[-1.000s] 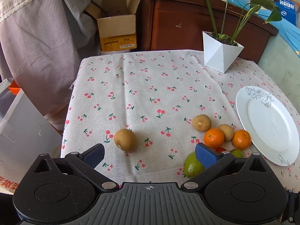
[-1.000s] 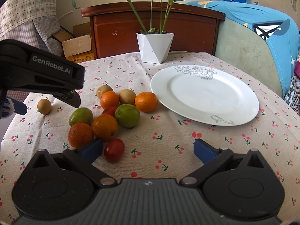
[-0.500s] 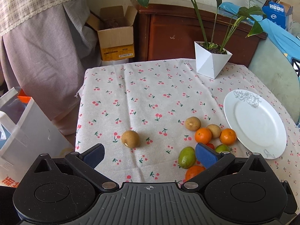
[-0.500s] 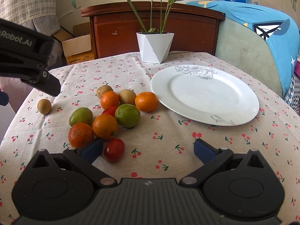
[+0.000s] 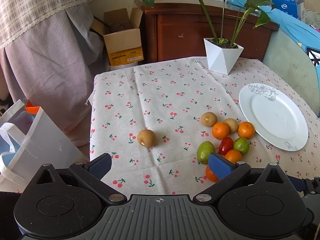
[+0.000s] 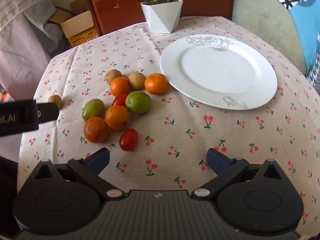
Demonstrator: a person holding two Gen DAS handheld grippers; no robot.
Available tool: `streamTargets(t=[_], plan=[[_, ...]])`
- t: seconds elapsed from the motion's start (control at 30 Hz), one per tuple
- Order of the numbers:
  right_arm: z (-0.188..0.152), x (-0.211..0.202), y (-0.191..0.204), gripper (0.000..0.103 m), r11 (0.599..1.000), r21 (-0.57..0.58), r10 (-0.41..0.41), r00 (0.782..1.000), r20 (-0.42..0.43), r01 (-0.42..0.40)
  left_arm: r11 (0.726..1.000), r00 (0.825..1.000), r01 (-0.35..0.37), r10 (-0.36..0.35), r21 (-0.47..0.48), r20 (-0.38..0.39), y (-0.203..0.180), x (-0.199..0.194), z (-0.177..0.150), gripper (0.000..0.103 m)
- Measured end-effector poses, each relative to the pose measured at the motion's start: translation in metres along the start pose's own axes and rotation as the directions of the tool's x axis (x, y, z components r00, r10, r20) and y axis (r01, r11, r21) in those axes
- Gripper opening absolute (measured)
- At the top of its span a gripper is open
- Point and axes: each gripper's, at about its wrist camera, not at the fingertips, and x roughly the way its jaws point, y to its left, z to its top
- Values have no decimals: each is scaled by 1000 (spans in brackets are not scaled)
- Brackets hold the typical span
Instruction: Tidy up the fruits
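Right wrist view: surface under cherry-print cloth, white plate ahead and right of the right claw, bare. Right claw wide, holding nothing. Fruit cluster ahead-left of it: oranges, green fruits, brown fruits, small red tomato nearest, just beyond its left pad. Left claw also wide, empty; one lone brown fruit sits ahead between its pads, well apart from the cluster.

Handling, judged: oranges firm, light, prone to roll; take across the widest middle. Tomato soft, slick skin; light squeeze only. Plate fragile.

Hidden: left claw's right pad covers part of two oranges in the left wrist view; fruit undersides unseen; brown fruit kind unclear.
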Motion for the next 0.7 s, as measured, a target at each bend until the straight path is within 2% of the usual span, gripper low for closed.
streamTargets(t=[0.07, 0.2, 0.3, 0.43, 0.7], plan=[[2, -6, -6, 102, 999, 46, 12, 1000, 3, -12, 1000, 1000, -4, 4, -9, -1, 3, 0, -1, 103], [6, -14, -7, 102, 997, 53, -49, 999, 9, 49, 999, 1000, -13, 12, -33, -7, 11, 0, -1, 103], [11, -16, -11, 102, 995, 91, -29, 1000, 0, 29, 999, 999, -27, 26, -43, -21, 14, 2, -4, 103], [14, -15, -9, 102, 994, 66, -86, 996, -7, 87, 998, 998, -49, 47, -35, -46, 12, 6, -7, 103], [14, -15, -7, 102, 994, 59, -93, 996, -18, 94, 998, 995, -60, 58, -20, -84, 5, 11, -13, 103]])
